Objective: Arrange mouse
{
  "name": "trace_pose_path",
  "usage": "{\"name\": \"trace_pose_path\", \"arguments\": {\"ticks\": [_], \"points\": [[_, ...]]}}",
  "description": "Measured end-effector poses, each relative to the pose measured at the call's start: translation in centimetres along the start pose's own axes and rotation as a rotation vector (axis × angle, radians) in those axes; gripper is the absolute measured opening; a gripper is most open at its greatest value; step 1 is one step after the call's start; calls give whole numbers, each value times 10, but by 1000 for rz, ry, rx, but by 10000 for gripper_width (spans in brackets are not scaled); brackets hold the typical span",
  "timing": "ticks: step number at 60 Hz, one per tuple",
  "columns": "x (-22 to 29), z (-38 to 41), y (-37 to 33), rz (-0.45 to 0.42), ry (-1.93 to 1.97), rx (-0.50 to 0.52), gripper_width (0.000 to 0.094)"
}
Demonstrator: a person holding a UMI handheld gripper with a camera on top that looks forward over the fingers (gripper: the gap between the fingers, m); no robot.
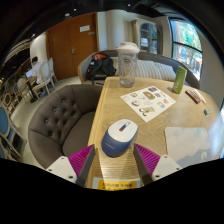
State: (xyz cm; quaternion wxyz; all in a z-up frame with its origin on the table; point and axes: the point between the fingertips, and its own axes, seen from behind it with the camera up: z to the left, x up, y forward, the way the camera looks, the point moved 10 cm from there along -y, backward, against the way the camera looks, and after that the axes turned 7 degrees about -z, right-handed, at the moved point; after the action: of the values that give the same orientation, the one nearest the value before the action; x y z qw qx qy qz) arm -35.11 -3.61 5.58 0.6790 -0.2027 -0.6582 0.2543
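Note:
A white and blue-grey computer mouse (119, 137) lies on the wooden table (150, 125), near its front left edge. My gripper (117, 160) is open, with its magenta pads (80, 163) spread wide at either side. The mouse sits just ahead of the fingertips, between the lines of the two fingers, and touches neither one.
A clear lidded jar (128, 63) stands at the table's far end. A printed sheet (149, 101) lies mid-table, with a green bottle (179, 80) and a pen (193, 97) to the right. A grey tufted armchair (58, 122) stands left of the table.

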Motion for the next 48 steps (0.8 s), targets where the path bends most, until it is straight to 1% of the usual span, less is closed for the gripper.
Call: {"name": "trace_pose_path", "arguments": {"ticks": [2, 7, 13, 16, 22, 27, 35, 40, 42, 43, 45, 48], "points": [[-1, 0, 6, 8, -17, -9, 791], [8, -1, 17, -13, -7, -29, 796], [18, -1, 26, -25, 9, -54, 754], [22, -1, 30, -32, 13, -63, 704], [26, -2, 41, -40, 14, -59, 692], [29, -1, 44, -33, 13, -47, 659], [34, -2, 47, 3, 21, -46, 662], [38, -1, 50, 21, 43, -55, 719], [40, -1, 52, 18, 52, -63, 722], [41, -1, 53, 15, 51, -66, 711], [41, -3, 56, 11, 40, -81, 644], [43, -4, 60, 4, 52, -88, 600]]}}
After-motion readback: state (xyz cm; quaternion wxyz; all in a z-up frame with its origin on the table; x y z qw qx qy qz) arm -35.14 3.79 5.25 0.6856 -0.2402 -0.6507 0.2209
